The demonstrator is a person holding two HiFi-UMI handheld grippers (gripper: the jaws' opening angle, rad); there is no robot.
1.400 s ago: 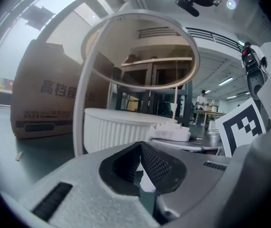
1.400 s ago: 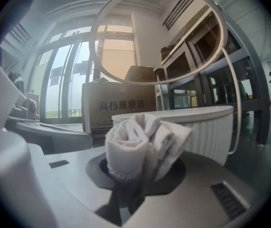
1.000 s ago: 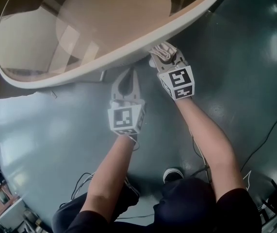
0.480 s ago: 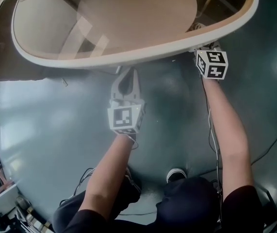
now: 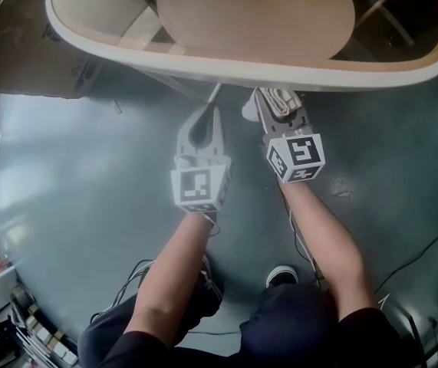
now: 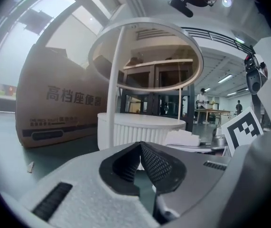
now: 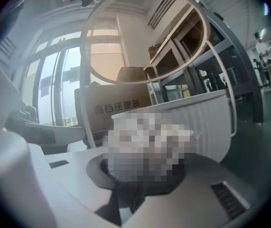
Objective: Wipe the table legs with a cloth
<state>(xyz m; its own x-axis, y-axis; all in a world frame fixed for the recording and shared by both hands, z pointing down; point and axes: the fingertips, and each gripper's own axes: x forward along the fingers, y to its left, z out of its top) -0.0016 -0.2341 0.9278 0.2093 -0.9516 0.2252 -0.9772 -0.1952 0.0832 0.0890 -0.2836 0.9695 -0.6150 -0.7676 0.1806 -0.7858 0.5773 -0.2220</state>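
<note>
The right gripper [image 5: 278, 107] is clamped on a bunched white cloth [image 5: 277, 96], which sticks out past its tips just below the near rim of the oval table [image 5: 226, 71]. The left gripper [image 5: 203, 121] sits just beside it with its jaws pressed together on nothing, the ridged pads [image 6: 156, 163] meeting in its own view. Both tools point nearly level, toward the underside of the table. From the right gripper view a slim white table leg [image 7: 84, 94] rises ahead and to the left of the jaws, with another [image 7: 223, 75] off to the right, both standing by a ribbed white base [image 7: 206, 115]. A cardboard box [image 6: 54, 103] stands behind. I cannot tell whether the cloth touches a leg; it looks near the left one but apart from it. I judge this to be the approach between wiping strokes, with the cloth being lined up on a leg. The next move calls for swinging the cloth left against that thin leg, pressing lightly so the wad wraps partway round it, then drawing it along the leg's length without loosening the grip.
</note>
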